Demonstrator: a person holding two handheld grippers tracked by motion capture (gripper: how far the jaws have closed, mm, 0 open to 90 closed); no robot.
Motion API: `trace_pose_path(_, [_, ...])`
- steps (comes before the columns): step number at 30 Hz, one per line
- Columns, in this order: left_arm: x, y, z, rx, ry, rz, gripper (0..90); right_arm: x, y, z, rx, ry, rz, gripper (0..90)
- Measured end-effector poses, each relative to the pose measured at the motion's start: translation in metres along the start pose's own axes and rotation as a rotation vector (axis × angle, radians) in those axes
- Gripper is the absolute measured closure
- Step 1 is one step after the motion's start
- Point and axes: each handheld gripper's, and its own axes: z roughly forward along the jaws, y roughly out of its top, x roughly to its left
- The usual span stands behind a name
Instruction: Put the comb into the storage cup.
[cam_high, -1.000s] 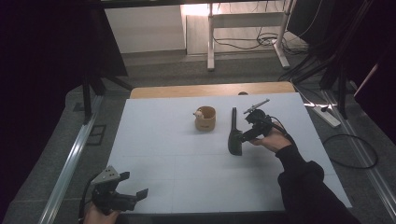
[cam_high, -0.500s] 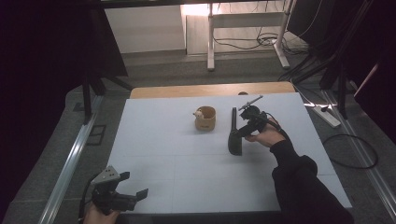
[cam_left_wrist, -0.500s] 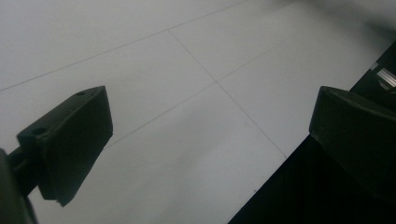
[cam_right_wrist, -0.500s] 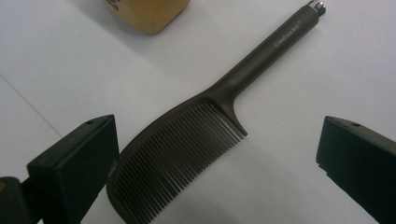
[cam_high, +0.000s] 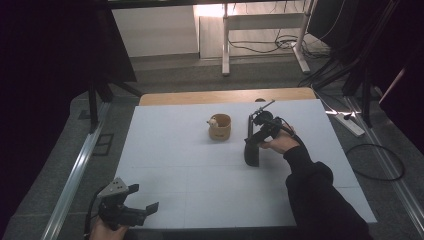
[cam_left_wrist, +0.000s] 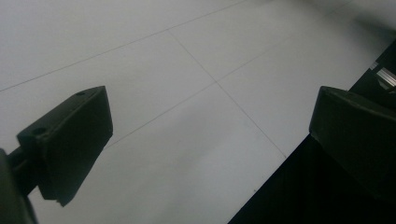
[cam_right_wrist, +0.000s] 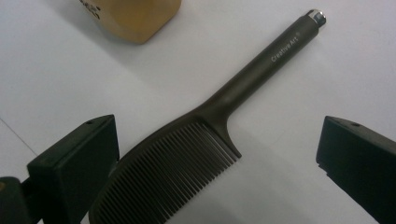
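Note:
A black comb (cam_high: 251, 150) (cam_right_wrist: 201, 140) lies flat on the white table top (cam_high: 180, 165), its handle pointing to the far side. My right gripper (cam_high: 256, 133) (cam_right_wrist: 217, 140) hovers over it from the right, open, one jaw on each side of the comb where the handle meets the teeth, and holds nothing. A tan cup (cam_high: 220, 128) (cam_right_wrist: 133, 18) stands just left of the comb, with a small pale piece on its rim. At the near left corner my left gripper (cam_high: 141, 198) (cam_left_wrist: 212, 112) is open over bare table, nothing between the jaws.
Past the white top, a wooden strip (cam_high: 225, 95) marks the table's far edge. A power strip (cam_high: 348, 123) and cables lie on the floor to the right. The near table edge (cam_left_wrist: 280, 163) runs close under the left gripper.
The right hand has carried its gripper a little to the left, closer over the comb. Comb, cup and left gripper have stayed in place.

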Motion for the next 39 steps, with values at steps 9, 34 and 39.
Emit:
trace_pose_path(9, [0.000,0.000,0.000,-0.001,-0.002,0.001,0.4,0.001,0.009,0.007,0.014,0.006,0.001,1.9])
trace_pose_path(34, [0.000,0.000,0.000,-0.001,-0.006,0.004,0.4,0.000,0.020,0.017,-0.010,0.123,-0.046,90.0])
trace_pose_path(39, [0.000,0.000,0.000,-0.002,-0.007,0.004,0.4,0.000,0.021,0.026,-0.011,0.111,-0.059,90.0])
